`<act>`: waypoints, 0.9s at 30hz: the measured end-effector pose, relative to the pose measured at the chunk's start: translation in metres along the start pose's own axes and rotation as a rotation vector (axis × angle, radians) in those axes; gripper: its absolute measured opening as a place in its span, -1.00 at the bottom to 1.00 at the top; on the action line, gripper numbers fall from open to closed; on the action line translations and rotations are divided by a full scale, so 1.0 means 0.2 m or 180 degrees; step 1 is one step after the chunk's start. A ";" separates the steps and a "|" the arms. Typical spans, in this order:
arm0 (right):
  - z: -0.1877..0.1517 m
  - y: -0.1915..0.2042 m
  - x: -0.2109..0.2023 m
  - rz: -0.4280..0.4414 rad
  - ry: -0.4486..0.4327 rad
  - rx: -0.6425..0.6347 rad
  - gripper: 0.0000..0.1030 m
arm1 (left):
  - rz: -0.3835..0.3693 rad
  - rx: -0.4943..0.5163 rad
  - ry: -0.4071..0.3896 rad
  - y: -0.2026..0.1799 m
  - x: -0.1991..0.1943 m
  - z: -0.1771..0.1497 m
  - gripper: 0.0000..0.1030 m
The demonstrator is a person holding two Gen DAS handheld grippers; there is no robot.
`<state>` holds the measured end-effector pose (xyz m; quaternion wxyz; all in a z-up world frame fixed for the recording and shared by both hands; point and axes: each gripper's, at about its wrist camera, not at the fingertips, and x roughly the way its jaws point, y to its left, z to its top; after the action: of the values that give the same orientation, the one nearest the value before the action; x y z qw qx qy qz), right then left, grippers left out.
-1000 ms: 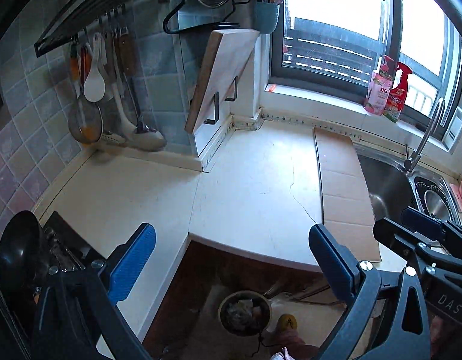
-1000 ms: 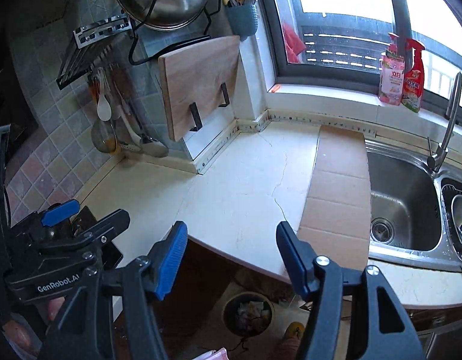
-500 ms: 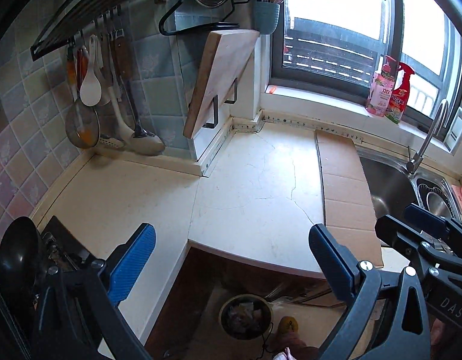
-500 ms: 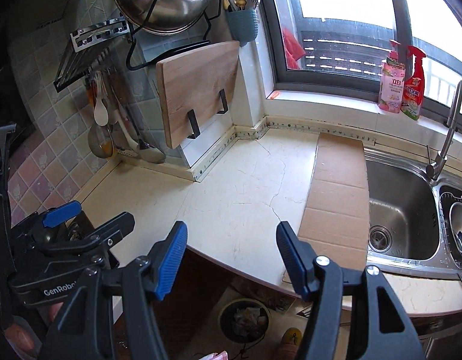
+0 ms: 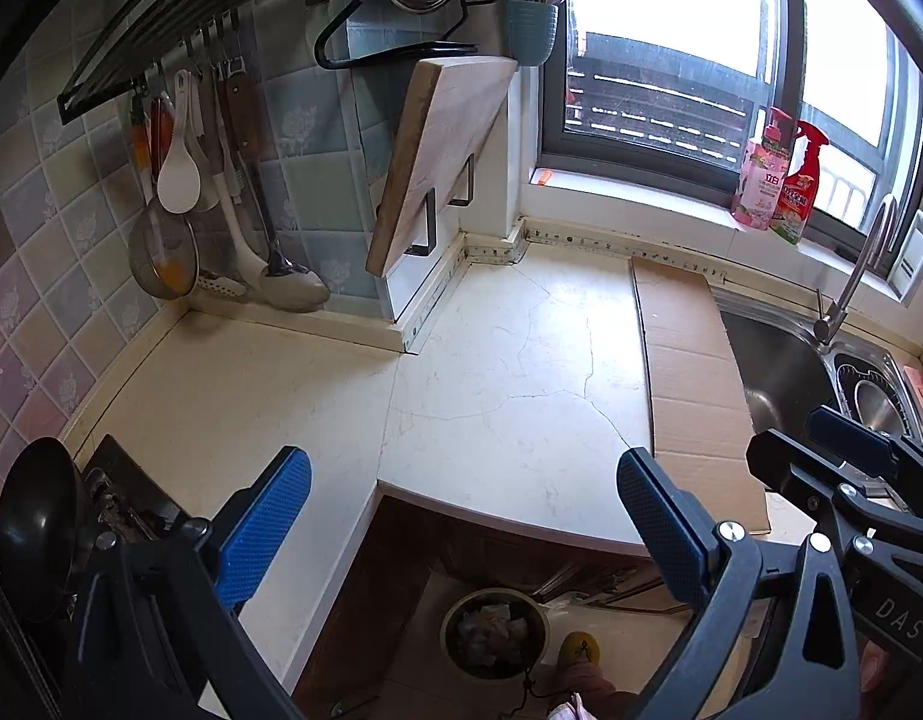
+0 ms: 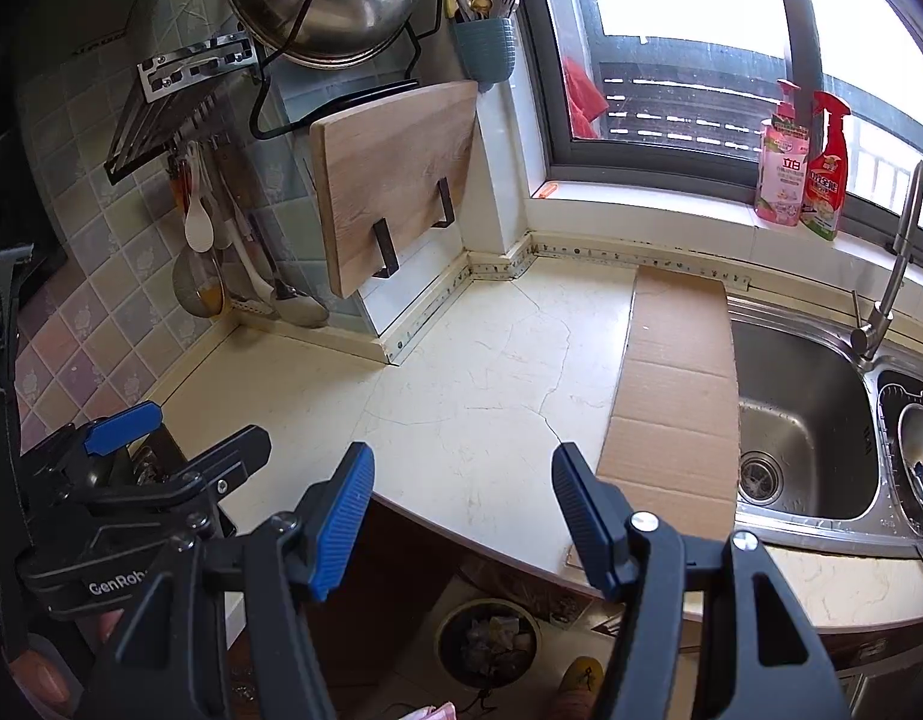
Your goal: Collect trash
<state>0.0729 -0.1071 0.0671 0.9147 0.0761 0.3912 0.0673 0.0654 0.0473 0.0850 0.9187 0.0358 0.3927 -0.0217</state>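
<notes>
both hand-held grippers (image 5: 461, 534) (image 6: 461, 510) spread apart, empty; trash bin (image 5: 494, 633) on floor below.

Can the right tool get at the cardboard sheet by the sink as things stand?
Probably yes. The right tool is open and holds nothing, and the cardboard sheet lies flat on the countertop just ahead, bare on top. Lying flat, its overhanging front edge looks the easiest grip.
</notes>
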 end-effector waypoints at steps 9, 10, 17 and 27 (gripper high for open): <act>0.00 0.00 0.02 0.0002 0.0027 0.0006 0.20 | -0.0002 0.0031 0.0012 0.00 0.01 0.00 0.96; 0.00 0.00 0.02 -0.0001 0.0025 0.0010 0.20 | -0.0004 0.0046 0.0009 0.00 0.01 0.00 0.96; -0.01 0.00 0.02 -0.0020 0.0024 0.0024 0.20 | -0.0018 0.0079 0.0007 0.00 0.02 0.00 0.96; -0.01 0.00 0.01 -0.0053 0.0020 0.0054 0.20 | -0.0050 0.0159 0.0008 0.00 0.04 0.01 0.96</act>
<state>0.0729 -0.1069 0.0638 0.9133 0.0804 0.3953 0.0566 0.0727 0.0478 0.0801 0.9168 0.0558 0.3935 -0.0387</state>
